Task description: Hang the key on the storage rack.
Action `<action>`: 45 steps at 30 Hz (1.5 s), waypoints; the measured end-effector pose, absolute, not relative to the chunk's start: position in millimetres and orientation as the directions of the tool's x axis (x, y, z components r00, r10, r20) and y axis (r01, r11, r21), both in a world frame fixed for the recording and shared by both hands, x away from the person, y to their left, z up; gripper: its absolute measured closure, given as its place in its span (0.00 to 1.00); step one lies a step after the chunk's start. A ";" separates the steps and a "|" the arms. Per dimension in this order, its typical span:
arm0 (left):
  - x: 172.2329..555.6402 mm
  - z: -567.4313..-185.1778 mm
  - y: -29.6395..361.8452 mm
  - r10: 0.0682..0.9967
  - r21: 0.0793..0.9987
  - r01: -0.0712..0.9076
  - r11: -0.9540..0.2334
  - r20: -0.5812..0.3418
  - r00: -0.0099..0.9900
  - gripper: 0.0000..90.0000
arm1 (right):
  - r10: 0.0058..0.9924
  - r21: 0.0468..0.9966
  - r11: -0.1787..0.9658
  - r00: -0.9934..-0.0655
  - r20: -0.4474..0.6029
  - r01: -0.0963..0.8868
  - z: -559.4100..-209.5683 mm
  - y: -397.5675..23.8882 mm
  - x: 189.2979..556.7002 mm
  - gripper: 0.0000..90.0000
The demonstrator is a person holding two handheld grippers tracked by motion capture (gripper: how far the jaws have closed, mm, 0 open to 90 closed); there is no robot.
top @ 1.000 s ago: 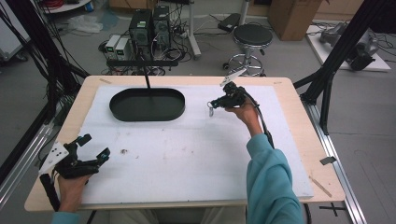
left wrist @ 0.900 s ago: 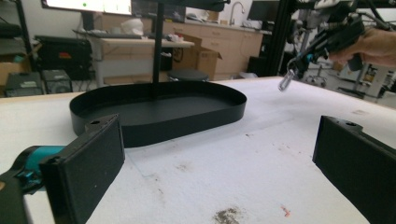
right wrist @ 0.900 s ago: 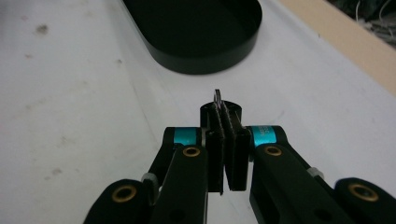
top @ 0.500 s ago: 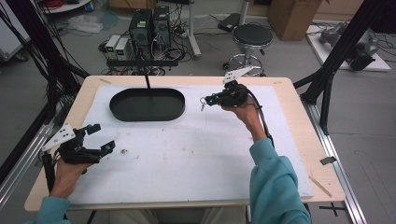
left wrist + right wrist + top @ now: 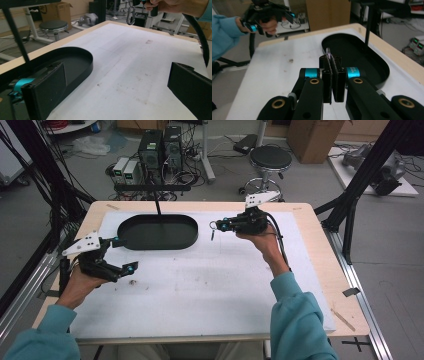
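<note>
Carabiner (image 5: 130,15) hangs from the right gripper (image 5: 216,226), whose jaws are pressed together on its top edge — only a thin rim shows between the pads (image 5: 327,53). It is above the white mat (image 5: 210,285), just beside the black oval tray (image 5: 157,232). The left gripper (image 5: 125,255) has its jaws wide apart and holds nothing, near the tray's other end. The grip looks narrow, so I judge a quick swing could let the clip slip out and fall on the mat, not into the tray.
</note>
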State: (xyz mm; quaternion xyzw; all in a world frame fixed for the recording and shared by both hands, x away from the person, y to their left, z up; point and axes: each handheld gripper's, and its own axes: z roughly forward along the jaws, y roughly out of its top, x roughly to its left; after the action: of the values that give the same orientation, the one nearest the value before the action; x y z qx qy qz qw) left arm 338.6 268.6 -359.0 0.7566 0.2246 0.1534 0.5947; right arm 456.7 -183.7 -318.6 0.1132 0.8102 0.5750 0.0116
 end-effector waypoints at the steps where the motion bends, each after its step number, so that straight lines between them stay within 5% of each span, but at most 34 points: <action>1: 341.8 -355.6 264.5 0.511 0.968 0.155 -0.199 -0.032 0.859 0.03 | 0.193 0.937 0.308 -0.975 0.110 0.166 -317.4 -183.4 455.5 0.99; 18: 372.7 -316.9 205.2 0.392 0.968 0.111 -0.225 -0.015 0.920 0.03 | 0.107 0.943 0.318 -0.992 0.068 0.099 -303.1 -174.5 438.4 0.99; 45: 386.8 -311.9 149.8 0.266 0.963 0.106 -0.248 -0.038 0.963 0.04 | 0.016 0.934 0.356 -0.999 0.028 0.032 -298.8 -144.2 426.4 0.99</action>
State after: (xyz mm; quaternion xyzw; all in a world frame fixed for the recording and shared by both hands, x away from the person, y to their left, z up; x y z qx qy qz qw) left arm 386.8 149.8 -311.9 0.7871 0.1183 0.0664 0.6017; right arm 426.4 -144.2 -298.8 0.0144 0.8235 0.5672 -0.0072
